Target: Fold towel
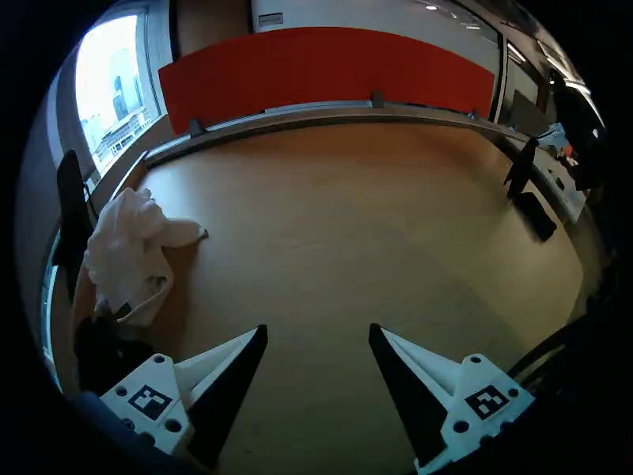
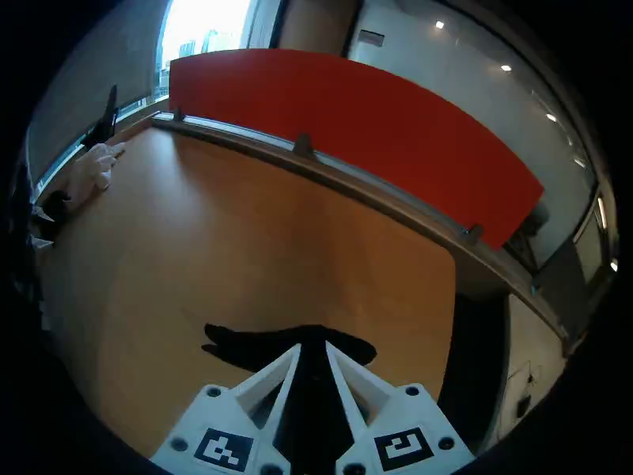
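— Where are we on the fold?

— Not begun, as I judge it. The towel (image 1: 126,253) lies in a crumpled white heap at the table's far left edge, on the window side, with one corner trailing toward the middle. I see no flat spread and no crease.

— Is either claw on it?

— No. My left claw (image 1: 316,328) is spread wide over bare wood, well apart from the towel, which sits ahead and to its left. My right claw (image 2: 313,346) is farther off. In the right gripper view the towel is a small pale lump at the far left corner.

— Is the right claw closed?

— Its fingers are drawn near together with a thin dark slit between them. I cannot tell whether they meet or nip something. A dark patch (image 2: 245,344) lies on the wood just past the tips; shadow or cloth, I cannot say.

— So what's left?

— All of it, I reckon: reach the heap, pull it onto open wood, flatten it, then fold.

— Room for that?

— Plenty. The table (image 1: 340,222) is wide, smooth tan wood, bare through the middle. A red panel (image 1: 332,67) stands along its back edge. A bright window (image 1: 111,87) is at the left, a black chair (image 1: 71,206) sits beside the towel, and some dark gear (image 1: 526,178) is at the right end.
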### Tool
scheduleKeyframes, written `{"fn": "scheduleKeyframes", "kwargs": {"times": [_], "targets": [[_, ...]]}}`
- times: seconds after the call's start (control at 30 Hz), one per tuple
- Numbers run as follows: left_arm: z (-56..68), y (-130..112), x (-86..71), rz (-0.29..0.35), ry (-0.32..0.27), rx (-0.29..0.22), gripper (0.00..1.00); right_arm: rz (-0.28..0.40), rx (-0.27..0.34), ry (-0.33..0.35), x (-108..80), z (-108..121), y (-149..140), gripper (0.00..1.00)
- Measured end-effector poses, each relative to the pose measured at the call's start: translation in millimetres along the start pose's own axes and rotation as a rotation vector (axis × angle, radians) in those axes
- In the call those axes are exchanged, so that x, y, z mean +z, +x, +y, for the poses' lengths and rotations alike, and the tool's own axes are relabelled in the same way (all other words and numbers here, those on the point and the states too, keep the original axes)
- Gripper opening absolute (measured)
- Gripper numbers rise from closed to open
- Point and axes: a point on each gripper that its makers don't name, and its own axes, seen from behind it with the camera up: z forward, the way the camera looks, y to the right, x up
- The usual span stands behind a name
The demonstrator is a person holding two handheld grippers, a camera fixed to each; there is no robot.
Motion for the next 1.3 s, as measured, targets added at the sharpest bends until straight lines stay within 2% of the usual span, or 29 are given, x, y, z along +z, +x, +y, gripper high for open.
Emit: {"fn": "scheduleKeyframes", "kwargs": {"times": [0.27,0.6,1.0,1.3], "targets": [[4.5,2,1.7,-0.003,-0.008,0.01,0.95,-0.02,0.016,-0.012,-8.1,8,-21,0.06],[5.4,2,0.5,-0.006,-0.012,0.014,0.95,-0.095,0.047,-0.04,-21.5,17,-82,0.06],[2.5,0,-1.8,-0.008,-0.009,0.023,0.95,-0.185,0.115,-0.065,-28.5,11,-151,0.06],[-0.8,0,-5.2,-0.007,0.0,0.029,0.95,-0.251,0.17,-0.074,-27.4,4,-192,0.06]]}}
